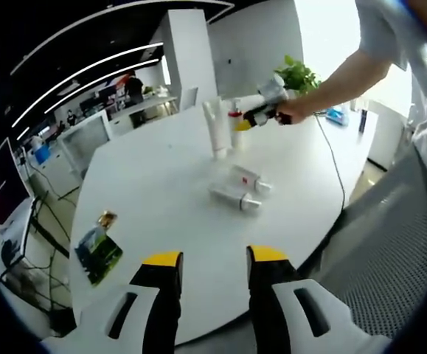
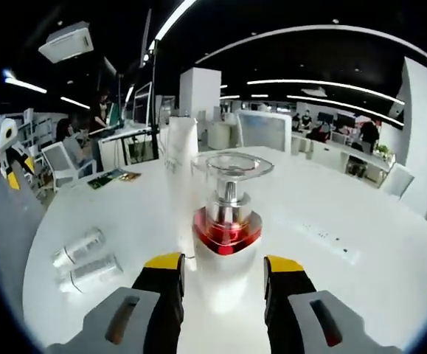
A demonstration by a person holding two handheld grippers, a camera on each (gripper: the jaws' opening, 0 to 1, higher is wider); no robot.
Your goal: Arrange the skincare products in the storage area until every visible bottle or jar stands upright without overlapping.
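On the white bench, two bottles lie flat and look light and slippery; grip mid-body. Left gripper jaws spread; right gripper jaws spread around the upright pump bottle.

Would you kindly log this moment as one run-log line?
right gripper: open around upright red-collared pump bottle | left gripper: open, empty | two bottles: lying on table | white tube: upright

The table is white; the pump bottle is clear with a red collar; both lying bottles are silvery; jaw tips are yellow on black.
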